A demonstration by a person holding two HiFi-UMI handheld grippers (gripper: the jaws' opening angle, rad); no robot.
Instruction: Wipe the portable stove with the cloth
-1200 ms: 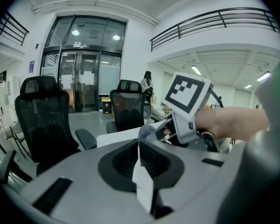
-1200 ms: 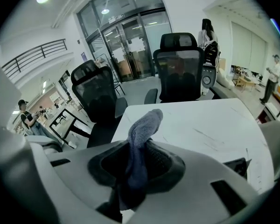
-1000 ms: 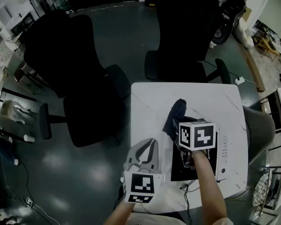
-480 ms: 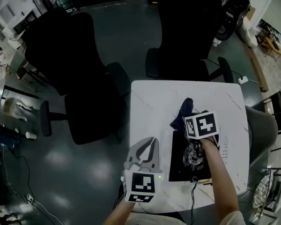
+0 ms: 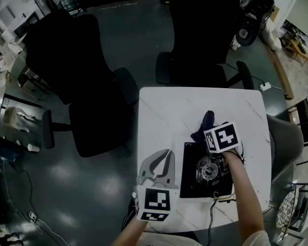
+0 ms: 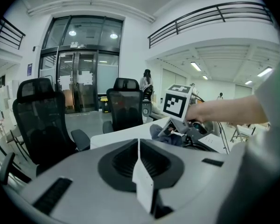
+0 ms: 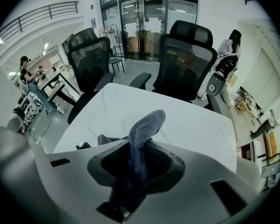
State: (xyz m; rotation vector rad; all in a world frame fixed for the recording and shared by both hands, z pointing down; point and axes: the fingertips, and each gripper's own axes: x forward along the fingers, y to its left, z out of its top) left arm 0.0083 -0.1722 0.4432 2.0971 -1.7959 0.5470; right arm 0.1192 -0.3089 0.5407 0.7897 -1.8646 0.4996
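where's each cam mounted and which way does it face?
Head view: person's head, steeply down at table, stove, cloth; shows both forearms, left gripper, right gripper.
Left gripper view: on left gripper, facing across the table toward chairs; own shut jaws, right forearm.
Right gripper view: on right gripper, facing over the table toward chairs; own jaws shut on cloth.
Shared: head and left views both show right gripper and cloth.

Right gripper view: lower end of cloth (image 7: pixel 144 125) lost between clamped jaws of right gripper (image 7: pixel 129 181); stove almost wholly behind gripper body.

Head view: right gripper jaws hidden under own marker cube (image 5: pixel 222 137); cloth only partly showing past cube. Right side of stove (image 5: pixel 191 174) covered by gripper and forearm (image 5: pixel 242 191); controls unreadable. Both forearms cut off at bottom edge.

Left gripper view: stove mostly screened; background people too small to tell.
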